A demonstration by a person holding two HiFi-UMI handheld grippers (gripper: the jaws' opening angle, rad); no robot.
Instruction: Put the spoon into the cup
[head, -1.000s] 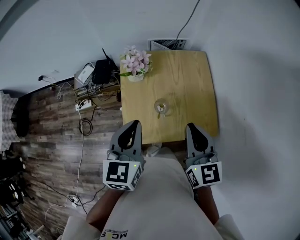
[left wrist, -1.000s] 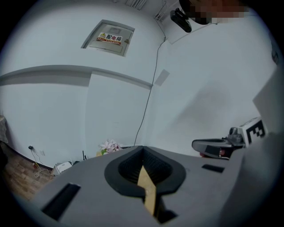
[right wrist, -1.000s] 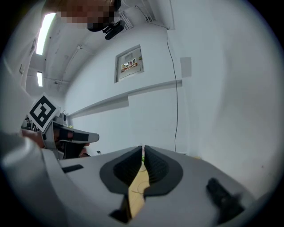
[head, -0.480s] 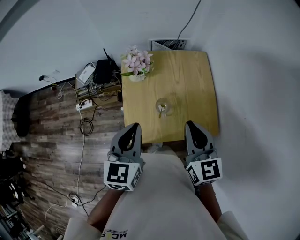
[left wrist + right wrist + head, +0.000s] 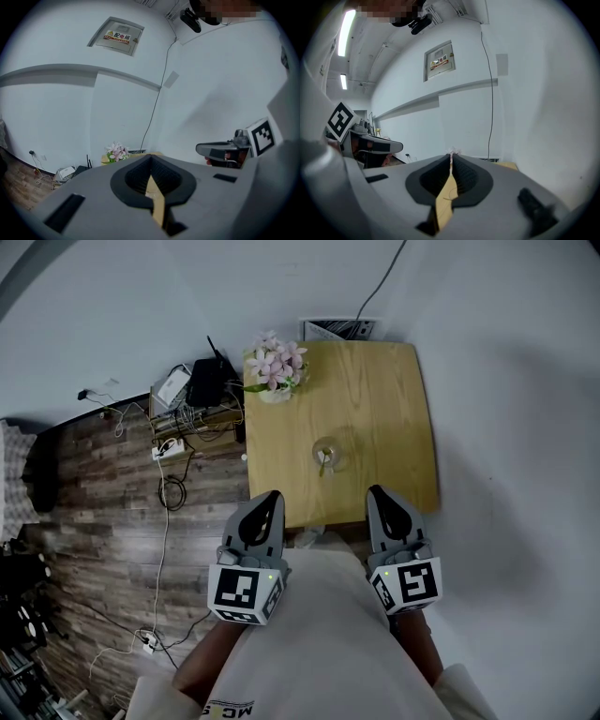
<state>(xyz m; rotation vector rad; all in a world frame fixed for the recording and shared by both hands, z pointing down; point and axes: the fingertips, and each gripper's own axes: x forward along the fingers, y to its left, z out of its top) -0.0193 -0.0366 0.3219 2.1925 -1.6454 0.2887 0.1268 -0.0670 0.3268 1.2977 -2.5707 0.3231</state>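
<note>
A clear glass cup (image 5: pixel 326 454) stands near the middle of the wooden table (image 5: pixel 375 399), and a spoon (image 5: pixel 321 463) rests inside it, leaning toward the near side. My left gripper (image 5: pixel 271 496) and right gripper (image 5: pixel 376 493) are held close to the person's body, just short of the table's near edge, well apart from the cup. Both are shut with nothing between the jaws. In the left gripper view my left gripper (image 5: pixel 151 158) has its jaws pressed together. So does my right gripper (image 5: pixel 451 157) in its own view.
A pot of pink flowers (image 5: pixel 274 365) stands at the table's far left corner. Left of the table lie a black box, a power strip and cables (image 5: pixel 184 404) on the wooden floor. White walls border the table at the back and right.
Both grippers have crept slightly forward toward the table's near edge. The cup and spoon have not moved.
</note>
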